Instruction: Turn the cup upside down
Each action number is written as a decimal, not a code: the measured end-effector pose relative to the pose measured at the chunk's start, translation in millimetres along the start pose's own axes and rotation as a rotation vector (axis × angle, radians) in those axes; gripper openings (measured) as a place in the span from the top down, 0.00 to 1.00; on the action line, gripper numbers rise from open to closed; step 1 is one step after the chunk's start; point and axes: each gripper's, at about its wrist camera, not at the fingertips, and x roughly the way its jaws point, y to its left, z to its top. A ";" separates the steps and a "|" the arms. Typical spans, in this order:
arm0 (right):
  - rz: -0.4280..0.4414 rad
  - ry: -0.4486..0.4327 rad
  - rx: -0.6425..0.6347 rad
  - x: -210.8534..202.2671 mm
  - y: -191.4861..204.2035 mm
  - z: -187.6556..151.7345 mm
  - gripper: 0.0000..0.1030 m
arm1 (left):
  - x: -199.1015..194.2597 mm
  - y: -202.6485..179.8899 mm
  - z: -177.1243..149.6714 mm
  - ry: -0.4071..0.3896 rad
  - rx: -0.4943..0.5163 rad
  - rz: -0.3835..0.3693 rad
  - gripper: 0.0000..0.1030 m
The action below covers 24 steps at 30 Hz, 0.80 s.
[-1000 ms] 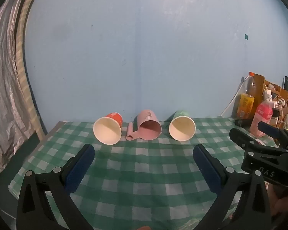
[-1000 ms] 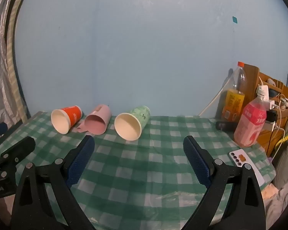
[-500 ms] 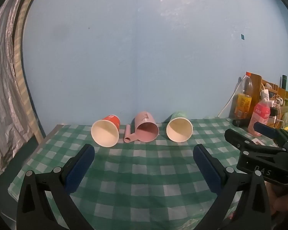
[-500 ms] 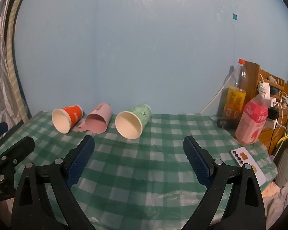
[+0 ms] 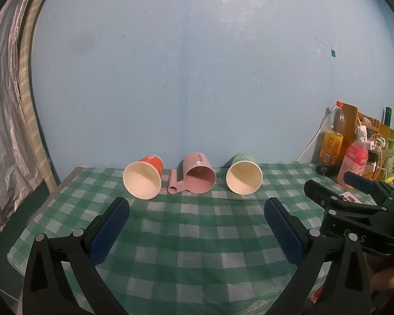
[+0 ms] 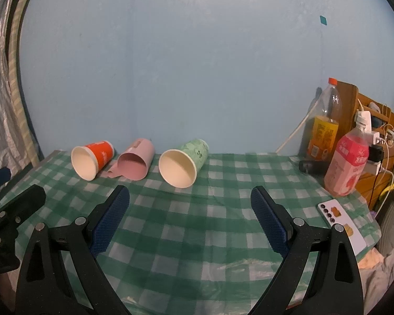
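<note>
Three cups (image 5: 192, 175) lie sideways, mouths forward; both grippers' (image 5: 197, 215) fingers (image 6: 110, 218) spread apart, holding nothing.

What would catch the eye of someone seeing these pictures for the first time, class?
Three cups lie on their sides in a row on the green checked tablecloth, mouths toward the cameras: a red cup on the left, a pink cup with a handle in the middle, a green cup on the right. In front, the left gripper and right gripper are both open and hold nothing. Bottles crowd the table's right edge, a pink bottle nearest.
</note>
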 end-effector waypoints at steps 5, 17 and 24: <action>0.004 0.001 0.002 0.2 -1.1 0.4 0.10 | -0.3 -1.2 -1.8 0.011 -0.010 -0.004 0.00; 0.014 0.005 0.002 1.0 1.2 -0.6 0.10 | -1.1 1.4 -1.3 0.020 -0.036 -0.020 0.00; 0.015 0.006 0.001 1.6 3.2 -1.3 0.10 | 1.4 4.7 -1.6 0.027 -0.045 -0.024 0.00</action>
